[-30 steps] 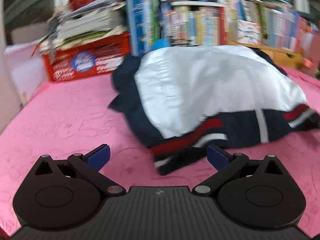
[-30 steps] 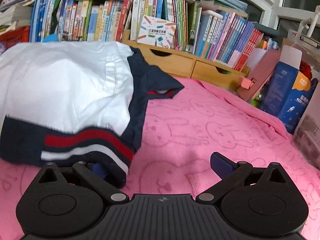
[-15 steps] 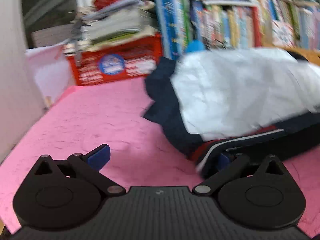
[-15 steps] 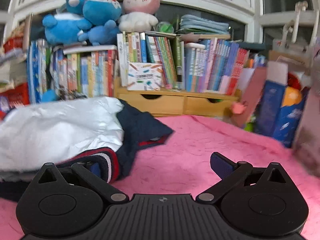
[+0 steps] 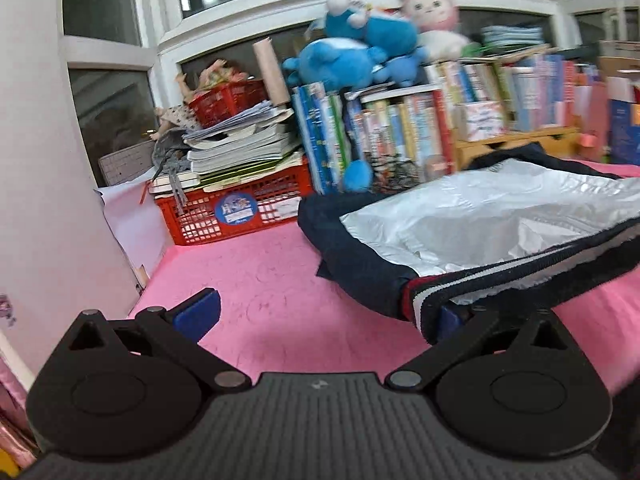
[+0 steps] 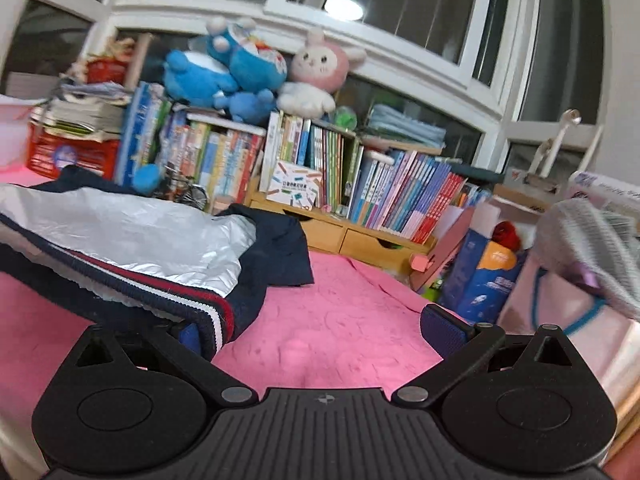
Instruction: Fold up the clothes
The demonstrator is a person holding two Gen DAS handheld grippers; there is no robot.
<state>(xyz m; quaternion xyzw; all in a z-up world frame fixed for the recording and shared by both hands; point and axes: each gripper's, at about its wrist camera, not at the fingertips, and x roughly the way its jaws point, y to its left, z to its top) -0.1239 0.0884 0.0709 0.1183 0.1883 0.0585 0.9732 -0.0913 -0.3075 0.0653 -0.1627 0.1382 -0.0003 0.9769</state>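
A navy jacket point(image 5: 360, 264) with silvery white lining point(image 5: 480, 216) and a red-and-white striped hem lies on the pink blanket point(image 5: 256, 280). In the left wrist view my left gripper point(image 5: 322, 316) stands open at the jacket's left corner, and the striped hem point(image 5: 416, 300) drapes over its right fingertip. In the right wrist view the jacket point(image 6: 272, 248) is at the left. My right gripper point(image 6: 314, 332) is open too, with the hem point(image 6: 216, 316) hanging over its left fingertip. The hem is raised off the blanket between the two grippers.
A red crate point(image 5: 232, 212) stacked with books stands at the back left beside a white wall point(image 5: 36, 160). Rows of books point(image 6: 312, 160) with plush toys point(image 6: 240, 72) on top line the back. Boxes and bags point(image 6: 488, 276) crowd the right edge.
Both grippers have tilted up and lifted, raising the striped hem off the blanket. The hem, earlier lying in front of the fingers, now hangs over one fingertip of each gripper.
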